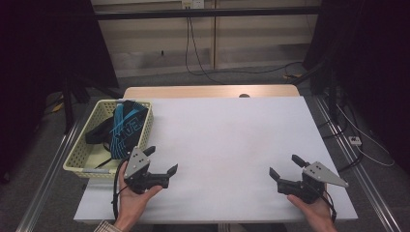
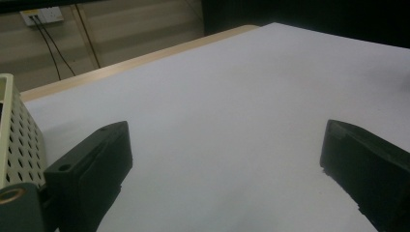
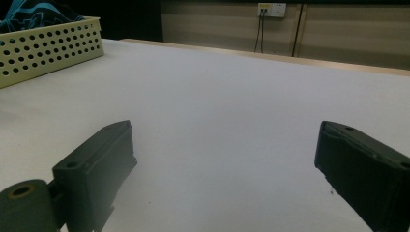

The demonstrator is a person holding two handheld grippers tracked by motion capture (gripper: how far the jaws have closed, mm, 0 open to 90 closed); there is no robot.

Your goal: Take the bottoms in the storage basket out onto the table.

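A pale yellow perforated basket [image 1: 80, 157] stands at the table's left edge with a black and blue cloth [image 1: 123, 126] heaped in it. My left gripper [image 1: 161, 160] rests near the front left of the white table [image 1: 227, 140], just right of the basket, open with nothing between its jaws. In the left gripper view the left gripper [image 2: 227, 150] has bare white surface between its jaws and the basket wall [image 2: 19, 140] at the left. My right gripper [image 1: 285, 166] lies at the front right, also open and empty. In the right gripper view the right gripper [image 3: 225, 147] faces the basket [image 3: 48, 46] far off.
A wooden table edge [image 1: 208, 91] runs behind the white sheet. Cables [image 1: 198, 58] hang from a wall socket [image 1: 192, 4] beyond. Metal rails [image 1: 46, 179] flank both sides of the table. Dark curtains close in left and right.
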